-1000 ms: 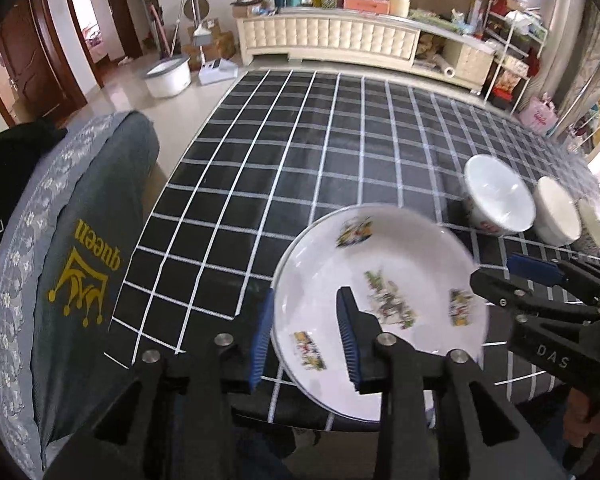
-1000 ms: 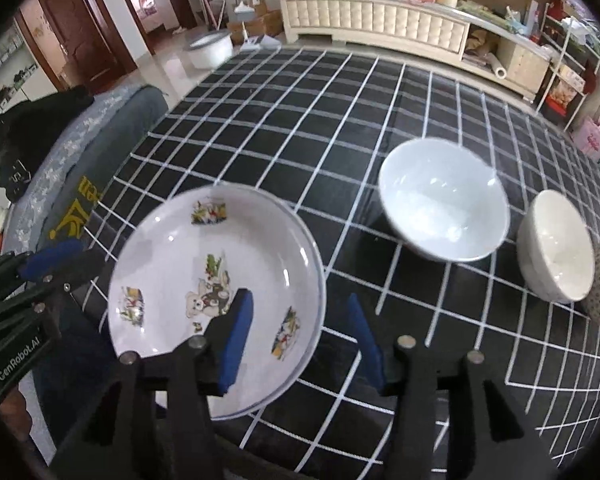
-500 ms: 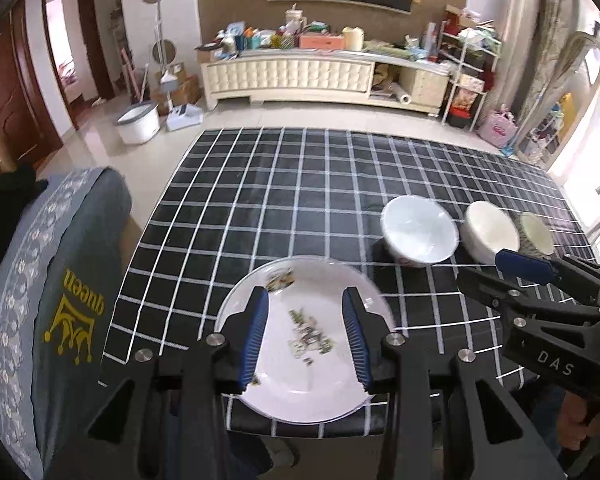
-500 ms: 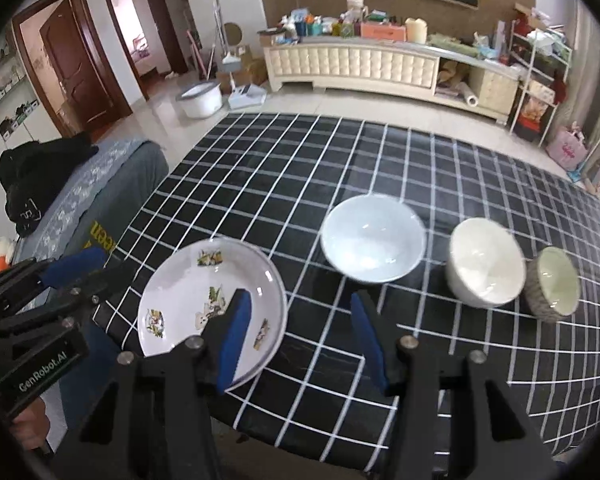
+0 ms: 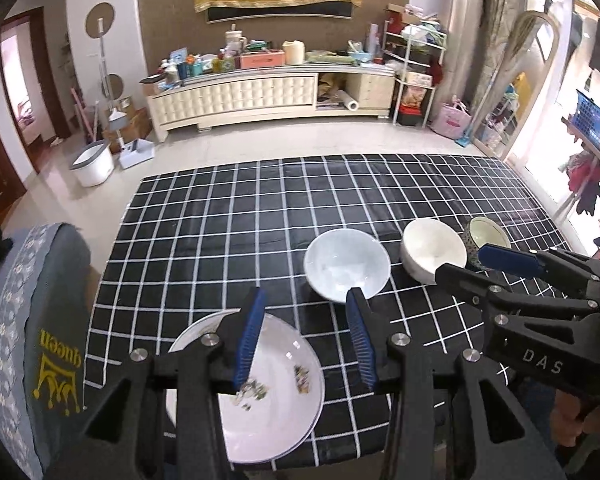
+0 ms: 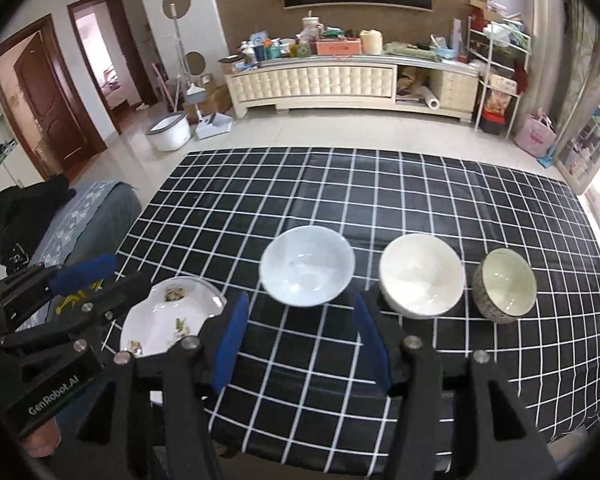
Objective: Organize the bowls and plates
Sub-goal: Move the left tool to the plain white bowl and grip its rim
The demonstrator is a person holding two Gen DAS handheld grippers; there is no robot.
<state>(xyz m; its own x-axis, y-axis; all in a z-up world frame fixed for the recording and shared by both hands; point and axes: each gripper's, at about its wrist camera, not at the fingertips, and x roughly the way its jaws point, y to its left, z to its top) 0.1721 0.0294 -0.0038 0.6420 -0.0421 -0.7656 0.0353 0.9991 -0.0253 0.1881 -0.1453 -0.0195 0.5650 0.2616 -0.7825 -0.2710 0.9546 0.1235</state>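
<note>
A white plate with cartoon prints [image 5: 272, 392] lies at the near left corner of the table. To its right stand a pale blue-white bowl [image 5: 346, 264], a cream bowl [image 5: 432, 250] and a small patterned bowl [image 5: 486, 234] in a row. My left gripper [image 5: 304, 296] hangs open and empty above the plate's far edge. My right gripper [image 6: 300, 304] is open and empty, high over the near edge in front of the pale bowl [image 6: 306, 270]. In the right wrist view the left gripper [image 6: 108, 276] partly hides the plate [image 6: 160, 324]. The cream bowl [image 6: 420, 274] and patterned bowl [image 6: 504, 284] show fully.
A black tablecloth with a white grid [image 5: 300, 200] covers the table. A grey seat cover printed "queen" [image 5: 32, 320] stands against the table's left side. On the floor beyond are a white bucket [image 5: 92, 164] and a long cream sideboard [image 5: 268, 92].
Both grippers have risen and drawn back from the plate, so more of the table and room shows. The plate and the bowls have stayed where they were.
</note>
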